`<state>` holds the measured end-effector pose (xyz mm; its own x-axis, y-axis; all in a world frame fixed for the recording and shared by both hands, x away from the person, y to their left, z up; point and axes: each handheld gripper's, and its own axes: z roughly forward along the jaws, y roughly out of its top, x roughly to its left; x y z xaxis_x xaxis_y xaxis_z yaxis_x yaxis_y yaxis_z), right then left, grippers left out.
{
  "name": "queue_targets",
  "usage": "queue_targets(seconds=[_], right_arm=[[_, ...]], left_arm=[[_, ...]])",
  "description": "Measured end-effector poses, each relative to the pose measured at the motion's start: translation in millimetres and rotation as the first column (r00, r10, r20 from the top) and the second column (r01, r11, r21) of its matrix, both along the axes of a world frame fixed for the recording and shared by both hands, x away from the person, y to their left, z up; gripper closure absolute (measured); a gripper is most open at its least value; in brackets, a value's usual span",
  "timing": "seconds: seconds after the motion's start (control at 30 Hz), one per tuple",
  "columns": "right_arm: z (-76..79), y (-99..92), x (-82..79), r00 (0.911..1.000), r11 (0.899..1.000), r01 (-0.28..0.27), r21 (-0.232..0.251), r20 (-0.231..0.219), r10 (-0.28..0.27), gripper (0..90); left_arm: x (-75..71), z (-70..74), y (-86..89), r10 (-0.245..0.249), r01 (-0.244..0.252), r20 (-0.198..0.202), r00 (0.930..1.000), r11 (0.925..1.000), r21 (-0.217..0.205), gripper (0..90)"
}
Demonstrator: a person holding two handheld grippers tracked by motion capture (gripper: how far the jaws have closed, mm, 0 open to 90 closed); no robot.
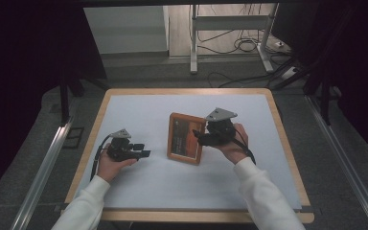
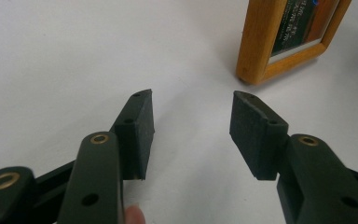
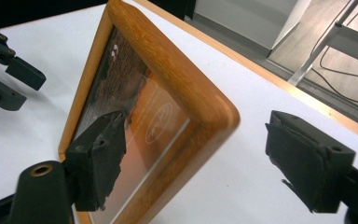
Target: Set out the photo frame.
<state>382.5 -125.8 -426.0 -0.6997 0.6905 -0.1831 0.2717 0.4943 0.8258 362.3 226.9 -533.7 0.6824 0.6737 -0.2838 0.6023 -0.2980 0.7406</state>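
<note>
High view: we see the wooden picture frame (image 1: 187,138) standing mid-surface (image 1: 139,105), not yet gripped; right hand-held gripper (image 1: 202,137) reaches its edge, left hand-held gripper (image 1: 144,154) rests apart.
Left gripper view: jaws spread, nothing between them.
Right gripper view: jaws agape, straddling the frame's corner; we judge grasping remains.

My left gripper (image 1: 141,154) and my right gripper (image 1: 199,136) are both black, with brass-coloured rivets at the jaw joints and a grey plate on top. The picture frame (image 1: 187,138) is honey-toned wood; the print inside runs from dark brown to orange, with small white lettering. My sleeves (image 1: 263,191) are white. The table (image 1: 287,143) has a white top edged in pale wood.
</note>
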Motion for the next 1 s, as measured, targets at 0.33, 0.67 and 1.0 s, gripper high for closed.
queue_targets(seconds=[0.33,0.67,1.0], right_arm=[[-2.1,-26.0,-14.1,0.9989,0.995,0.040,0.086,-0.028,-0.037,19.7],[-19.5,-47.4,-33.8,0.9962,0.990,0.061,0.123,-0.068,-0.053,19.7],[-44.0,-63.4,-56.1,0.9898,0.987,0.029,0.160,-0.142,-0.006,32.5]], left_arm=[[-2.5,2.3,-2.4,0.011,-0.011,0.024,0.9996,0.9999,0.011,45.6],[-5.6,3.8,-6.6,0.013,-0.015,0.044,0.9990,0.9991,0.040,38.6],[-13.9,5.2,-5.8,0.046,-0.049,0.065,0.9968,0.9976,0.048,33.4]])
